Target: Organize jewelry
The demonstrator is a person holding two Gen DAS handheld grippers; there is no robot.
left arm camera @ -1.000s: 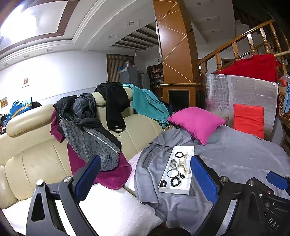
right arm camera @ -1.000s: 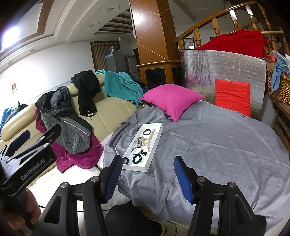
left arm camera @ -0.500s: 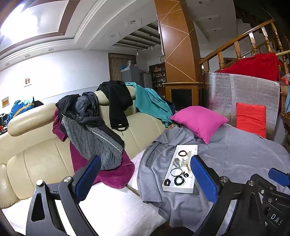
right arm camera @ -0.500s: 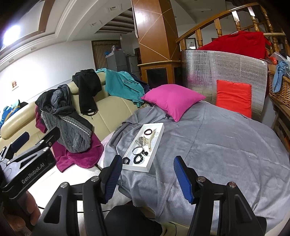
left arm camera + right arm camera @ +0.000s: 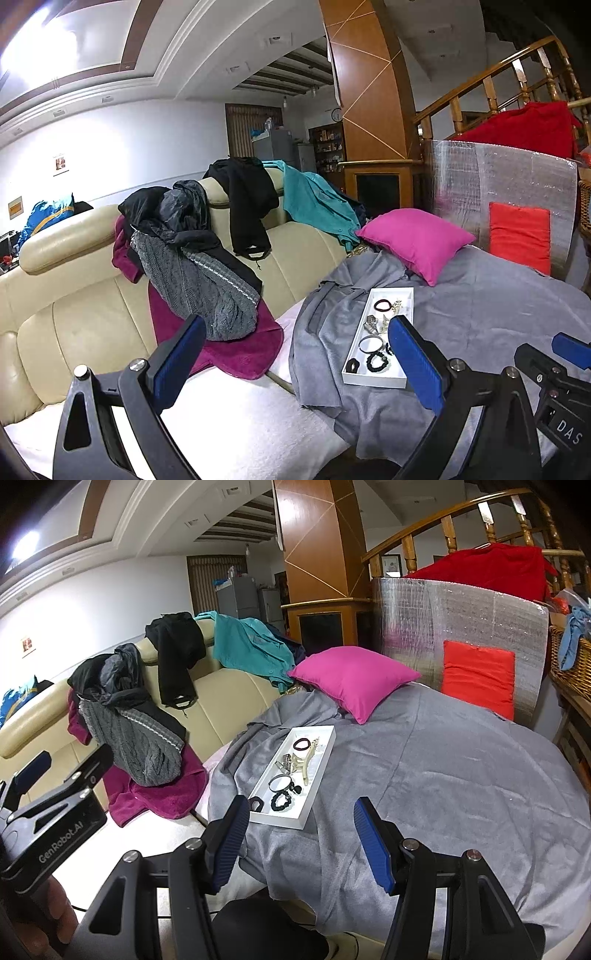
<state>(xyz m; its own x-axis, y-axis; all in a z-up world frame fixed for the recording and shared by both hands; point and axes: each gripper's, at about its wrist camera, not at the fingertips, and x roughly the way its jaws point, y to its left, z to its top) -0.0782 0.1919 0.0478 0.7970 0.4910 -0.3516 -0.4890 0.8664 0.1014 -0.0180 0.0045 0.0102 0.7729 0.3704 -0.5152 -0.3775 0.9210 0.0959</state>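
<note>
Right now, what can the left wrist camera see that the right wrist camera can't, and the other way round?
Only the left wrist view shows the wall clock beside the wooden pillar. Only the right wrist view shows the wicker basket with blue cloth at the far right, and a framed picture behind the railing. Both show the white tray of jewelry on the grey sheet, the pink pillow, and the clothes-strewn sofa.

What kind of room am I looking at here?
Most likely a home living room: a cream leather sofa draped with clothes, a wooden staircase railing, and a fridge further back.
</note>
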